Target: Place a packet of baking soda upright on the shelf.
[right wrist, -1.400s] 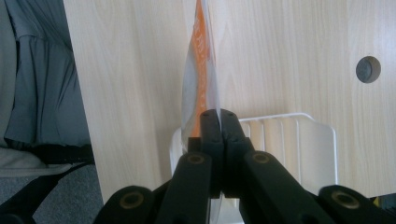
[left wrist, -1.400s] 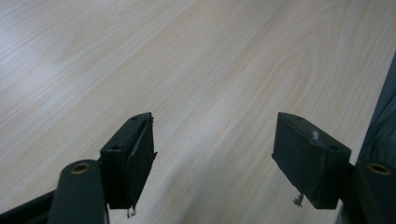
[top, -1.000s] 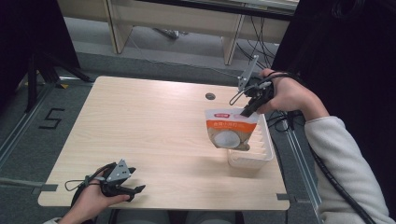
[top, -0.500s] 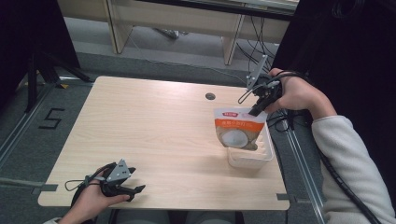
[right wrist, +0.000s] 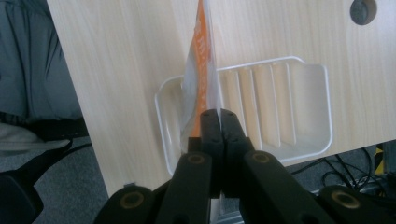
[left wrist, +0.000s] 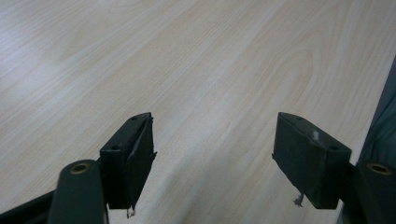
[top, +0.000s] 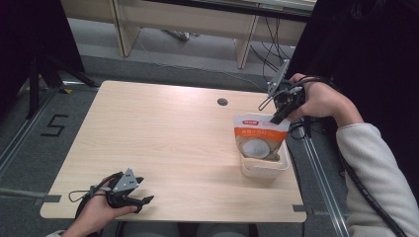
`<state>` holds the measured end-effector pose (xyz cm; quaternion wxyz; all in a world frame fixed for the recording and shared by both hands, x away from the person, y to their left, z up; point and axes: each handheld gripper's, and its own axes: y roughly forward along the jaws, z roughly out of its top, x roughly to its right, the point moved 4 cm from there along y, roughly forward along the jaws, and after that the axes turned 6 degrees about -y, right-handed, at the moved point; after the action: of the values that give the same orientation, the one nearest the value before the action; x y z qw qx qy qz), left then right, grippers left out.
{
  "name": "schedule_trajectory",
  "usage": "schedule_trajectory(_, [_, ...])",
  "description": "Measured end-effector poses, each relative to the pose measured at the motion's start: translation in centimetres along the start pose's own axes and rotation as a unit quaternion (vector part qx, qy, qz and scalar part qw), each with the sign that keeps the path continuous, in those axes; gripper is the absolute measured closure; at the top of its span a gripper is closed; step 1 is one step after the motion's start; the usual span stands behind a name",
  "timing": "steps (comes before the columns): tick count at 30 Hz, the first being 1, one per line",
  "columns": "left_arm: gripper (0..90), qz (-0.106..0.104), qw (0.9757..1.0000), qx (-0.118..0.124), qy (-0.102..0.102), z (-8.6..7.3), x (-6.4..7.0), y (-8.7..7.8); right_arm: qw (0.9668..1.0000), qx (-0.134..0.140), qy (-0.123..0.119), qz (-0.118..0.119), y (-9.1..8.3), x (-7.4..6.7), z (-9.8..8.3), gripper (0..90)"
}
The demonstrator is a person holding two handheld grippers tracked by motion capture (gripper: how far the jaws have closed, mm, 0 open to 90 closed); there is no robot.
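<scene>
Right gripper (top: pixel 273 118) pinches orange pouch (top: pixel 259 139) upright in white tray (top: pixel 264 170); left gripper (top: pixel 143 201) rests on worktop (top: pixel 163 133), jaws spread.

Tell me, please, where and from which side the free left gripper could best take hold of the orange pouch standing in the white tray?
Probably the top edge of the orange pouch, beside the right gripper, coming from above: it stands upright in the white tray, so that flat seam is exposed.

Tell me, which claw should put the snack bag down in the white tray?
The right claw: it is already shut on the snack bag, right over the white tray. The left claw rests open at the table's near corner, far away.
</scene>
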<state>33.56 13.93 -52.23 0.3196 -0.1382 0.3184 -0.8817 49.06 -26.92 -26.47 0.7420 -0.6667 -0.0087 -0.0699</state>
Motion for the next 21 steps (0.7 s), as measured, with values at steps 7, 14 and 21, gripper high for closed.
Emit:
schedule_trajectory(7, [28.3, 0.0, 1.0, 0.0, 0.0, 0.01, -0.01, 0.0, 1.0, -0.003, 0.006, 0.005, 0.44, -0.04, -0.42, 90.0])
schedule_trajectory(14, [28.2, 0.001, 1.0, 0.0, 0.0, 0.01, 0.0, -0.01, 0.9999, -0.009, 0.002, 0.008, 0.58, 0.07, -0.78, 90.0])
schedule_trajectory(21, [28.2, -0.001, 1.0, 0.003, -0.003, 0.02, 0.05, 0.02, 0.9999, -0.013, 0.004, 0.01, 0.45, -0.21, -0.94, 90.0])
